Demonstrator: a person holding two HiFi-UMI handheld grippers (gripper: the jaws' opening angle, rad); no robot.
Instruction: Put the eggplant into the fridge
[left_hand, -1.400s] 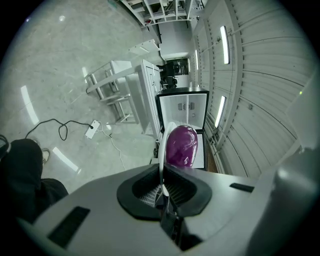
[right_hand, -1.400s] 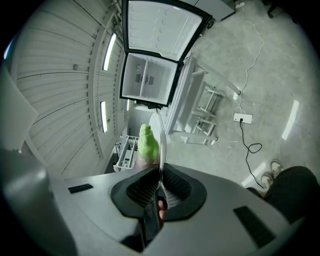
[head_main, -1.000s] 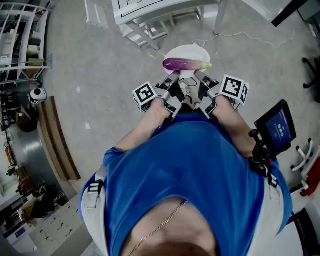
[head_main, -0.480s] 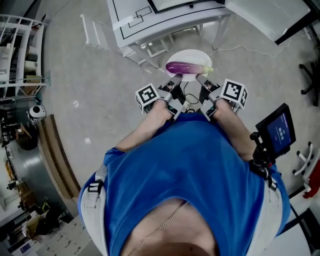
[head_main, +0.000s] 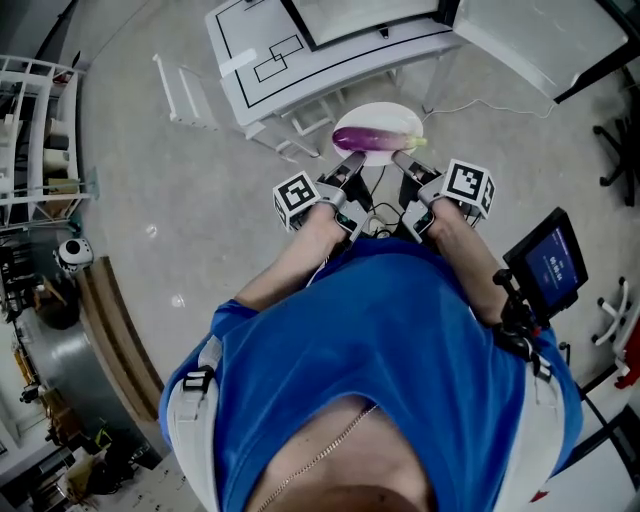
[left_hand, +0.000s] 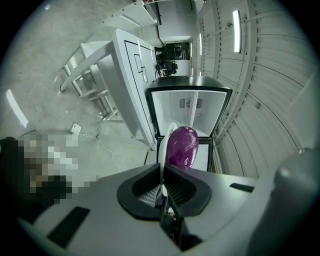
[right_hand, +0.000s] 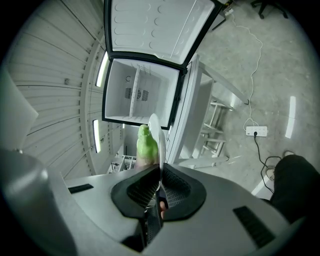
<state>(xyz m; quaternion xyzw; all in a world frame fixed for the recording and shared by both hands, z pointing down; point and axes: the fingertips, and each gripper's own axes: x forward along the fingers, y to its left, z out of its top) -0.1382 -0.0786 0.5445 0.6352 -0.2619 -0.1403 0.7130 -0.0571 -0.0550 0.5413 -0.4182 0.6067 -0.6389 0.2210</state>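
Note:
A purple eggplant (head_main: 368, 138) with a green stem lies on a white plate (head_main: 385, 110) carried in front of the person. My left gripper (head_main: 350, 166) is shut on the plate's near left rim, and my right gripper (head_main: 400, 163) is shut on its near right rim. In the left gripper view the plate (left_hand: 162, 150) shows edge-on between the jaws of the left gripper (left_hand: 164, 182), with the eggplant's purple end (left_hand: 181, 146) behind. In the right gripper view the green stem (right_hand: 146, 145) rises beside the plate edge (right_hand: 154, 130) above the right gripper (right_hand: 160, 185). The open fridge (right_hand: 140, 92) stands ahead.
The fridge door (right_hand: 155, 27) is swung wide open. A white step frame (head_main: 180, 85) stands left of the fridge. A power strip (right_hand: 256, 131) and its cable lie on the floor at the right. A screen on a stand (head_main: 548, 262) is at my right, shelving (head_main: 40, 120) far left.
Both grippers have carried the plate with the eggplant forward across the floor; the fridge has come further into the top of the head view. The grips look unchanged.

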